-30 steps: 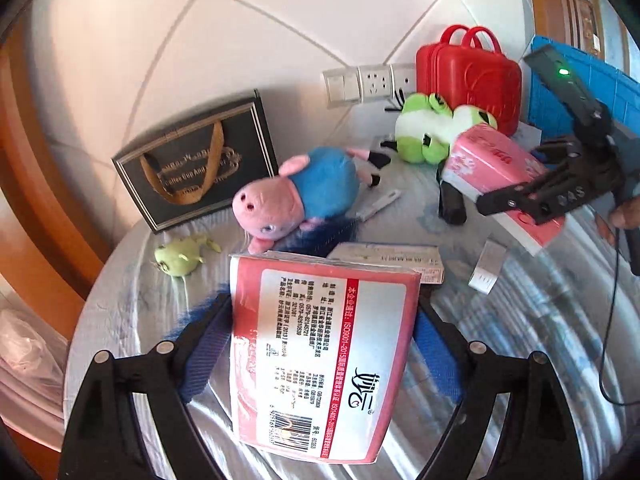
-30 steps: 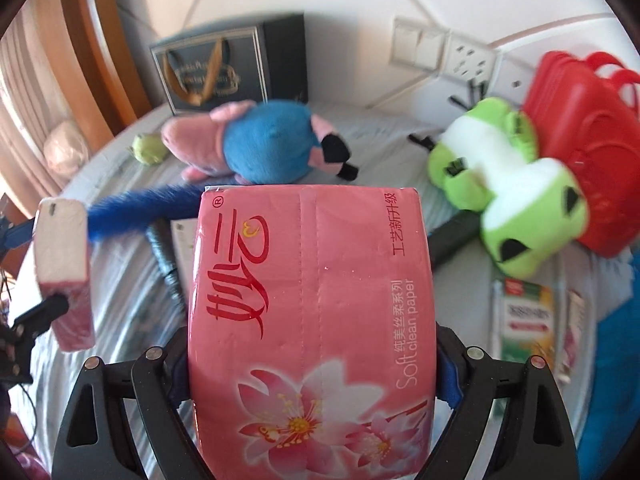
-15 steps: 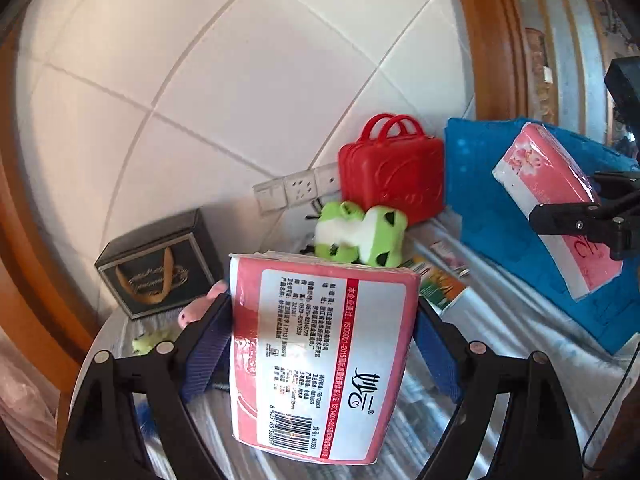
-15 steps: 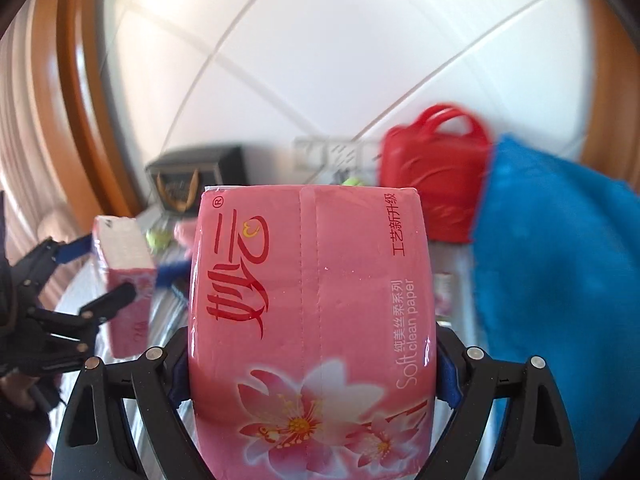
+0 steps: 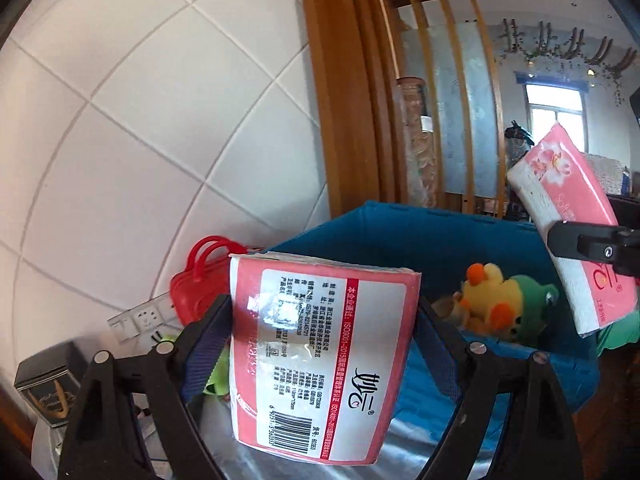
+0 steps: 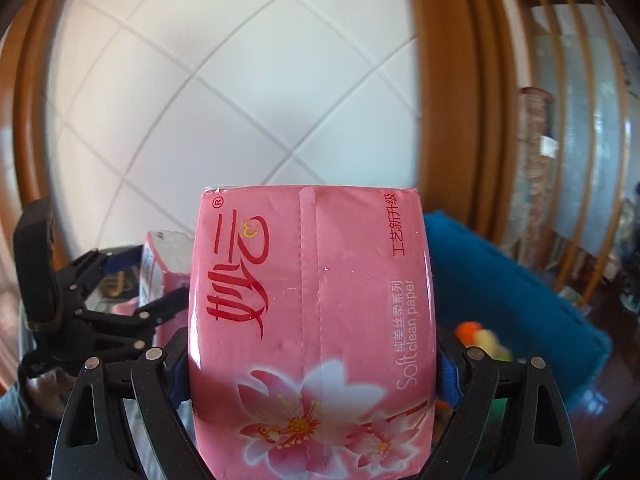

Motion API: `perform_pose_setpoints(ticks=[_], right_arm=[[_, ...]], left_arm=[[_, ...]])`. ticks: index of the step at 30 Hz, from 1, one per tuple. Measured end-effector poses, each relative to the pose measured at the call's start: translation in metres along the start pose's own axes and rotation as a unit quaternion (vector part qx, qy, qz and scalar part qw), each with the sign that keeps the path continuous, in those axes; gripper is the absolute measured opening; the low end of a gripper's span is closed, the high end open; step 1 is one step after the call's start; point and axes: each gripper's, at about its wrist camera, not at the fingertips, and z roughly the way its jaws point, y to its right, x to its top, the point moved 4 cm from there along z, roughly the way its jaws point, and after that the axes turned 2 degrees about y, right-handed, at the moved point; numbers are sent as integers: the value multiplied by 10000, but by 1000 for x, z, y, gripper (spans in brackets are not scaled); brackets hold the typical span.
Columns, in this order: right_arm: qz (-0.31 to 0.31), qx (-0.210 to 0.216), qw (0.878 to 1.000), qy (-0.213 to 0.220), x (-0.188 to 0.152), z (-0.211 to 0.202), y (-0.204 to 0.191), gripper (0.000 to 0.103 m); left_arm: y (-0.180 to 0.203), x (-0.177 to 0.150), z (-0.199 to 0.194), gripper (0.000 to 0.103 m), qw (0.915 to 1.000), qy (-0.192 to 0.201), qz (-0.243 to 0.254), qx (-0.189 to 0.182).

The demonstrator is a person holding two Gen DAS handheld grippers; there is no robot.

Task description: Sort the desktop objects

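Bright daylight, fisheye-warped, blurred edges

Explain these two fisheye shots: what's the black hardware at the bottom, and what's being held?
No robot arm here: a person holds a pair of tongs in each hand, each with a camera looking along its fingers. Left view: the left tongs are shut on a tissue pack, label side up. Right view: the right tongs are shut on a second pink tissue pack. Each view catches the other tongs at its edge. Ahead is a blue bin with plush toys inside; a red case stands by the wall.
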Motion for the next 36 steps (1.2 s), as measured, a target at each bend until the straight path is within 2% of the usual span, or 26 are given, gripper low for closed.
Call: perform_pose_setpoints(ticks=[5,10,12,13,15,17,18,23,31,36], right_arm=[[146,-372,9991,-150,4,5,78,90],[315,-527,9974,-377,5,23,146,90],[504,-616,9956,-493,5,36,171,92],[609,-653,9944,-569,6,42,187,93],[828,-659,9924,-625,10,53,207,103],[955,-618,9925,-444,17,50,218,103],[986,-601,9925,-400,23,51,224,103],[934,-352,9948,-192,30,40,227,103],[873,-17,9962,27,16,19,211,103],[708,223,9971,151,8,3,187,103]], left_arm=[[65,46,47,88,9997,-38,98,-208],[114,74,95,89,9990,-301,310,-90],[131,84,114,90,9979,-488,405,163],[137,90,124,90,9959,-540,517,500],[142,99,128,90,9916,-407,701,1006],[147,111,130,99,9897,-302,664,1232],[147,114,129,99,9898,-293,588,1265],[149,111,113,99,9886,-51,116,1501],[142,80,73,99,9870,199,-420,1537],[138,60,38,99,9831,440,-512,1699]])
